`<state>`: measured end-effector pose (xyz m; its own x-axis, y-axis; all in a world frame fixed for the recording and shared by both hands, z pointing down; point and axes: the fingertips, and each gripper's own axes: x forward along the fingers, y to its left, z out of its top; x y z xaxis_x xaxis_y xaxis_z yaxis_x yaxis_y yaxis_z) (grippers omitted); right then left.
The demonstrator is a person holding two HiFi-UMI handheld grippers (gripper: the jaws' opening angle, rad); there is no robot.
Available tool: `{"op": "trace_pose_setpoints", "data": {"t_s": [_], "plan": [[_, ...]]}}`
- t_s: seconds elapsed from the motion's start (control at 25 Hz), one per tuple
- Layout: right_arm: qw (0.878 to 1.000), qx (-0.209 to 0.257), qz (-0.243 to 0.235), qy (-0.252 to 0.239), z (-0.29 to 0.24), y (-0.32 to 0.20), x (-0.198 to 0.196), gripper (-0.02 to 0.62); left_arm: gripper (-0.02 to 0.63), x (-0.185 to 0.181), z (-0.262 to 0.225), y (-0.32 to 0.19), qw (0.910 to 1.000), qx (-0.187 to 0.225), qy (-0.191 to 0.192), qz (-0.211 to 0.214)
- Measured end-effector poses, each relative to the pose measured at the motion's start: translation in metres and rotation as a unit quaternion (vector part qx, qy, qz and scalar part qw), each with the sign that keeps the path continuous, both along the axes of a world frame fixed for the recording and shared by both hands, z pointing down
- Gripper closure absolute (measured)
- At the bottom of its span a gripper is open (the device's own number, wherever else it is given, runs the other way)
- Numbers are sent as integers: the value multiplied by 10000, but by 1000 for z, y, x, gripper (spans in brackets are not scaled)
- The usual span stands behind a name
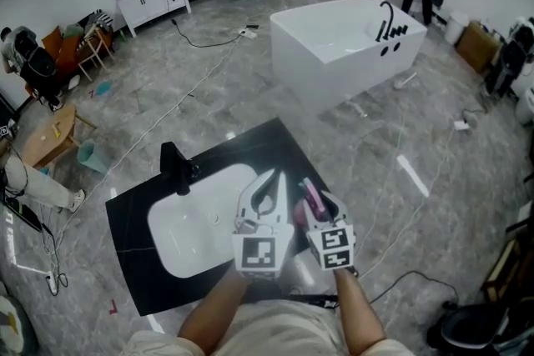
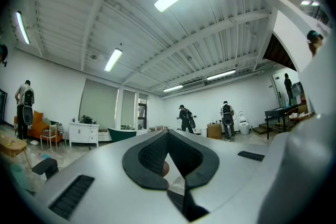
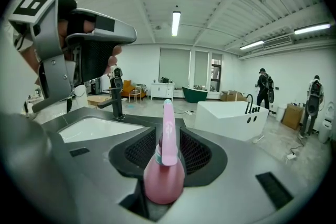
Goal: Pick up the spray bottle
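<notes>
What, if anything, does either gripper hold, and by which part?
Nothing is held. The spray bottle stands between the open jaws of the right gripper, not yet gripped. The left gripper is shut and empty.

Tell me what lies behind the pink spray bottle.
Behind the spray bottle runs the black countertop; the white sink and black faucet lie back-left, a white bathtub back-right. The bottle hides the counter directly behind it.

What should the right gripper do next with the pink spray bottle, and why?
Probably close the right gripper on the pink spray bottle. The jaws stand open with the bottle upright between them and a gap showing on either side, so nothing grips it yet. Closing there should secure it before any lift.
</notes>
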<state>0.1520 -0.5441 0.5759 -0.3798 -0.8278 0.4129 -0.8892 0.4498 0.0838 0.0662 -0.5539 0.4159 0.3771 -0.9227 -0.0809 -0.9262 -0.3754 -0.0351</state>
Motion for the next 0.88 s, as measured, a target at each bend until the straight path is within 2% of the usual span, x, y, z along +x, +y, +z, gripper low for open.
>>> {"op": "trace_pose_setpoints", "data": {"t_s": [0.12, 0.88], "plan": [[10000, -21, 14, 36, 3, -1, 0, 450, 604, -1, 2, 1, 9999, -74, 141, -24], [9995, 167, 207, -171, -10, 2, 7, 488, 604, -3, 2, 5, 9998, -79, 152, -87]]}}
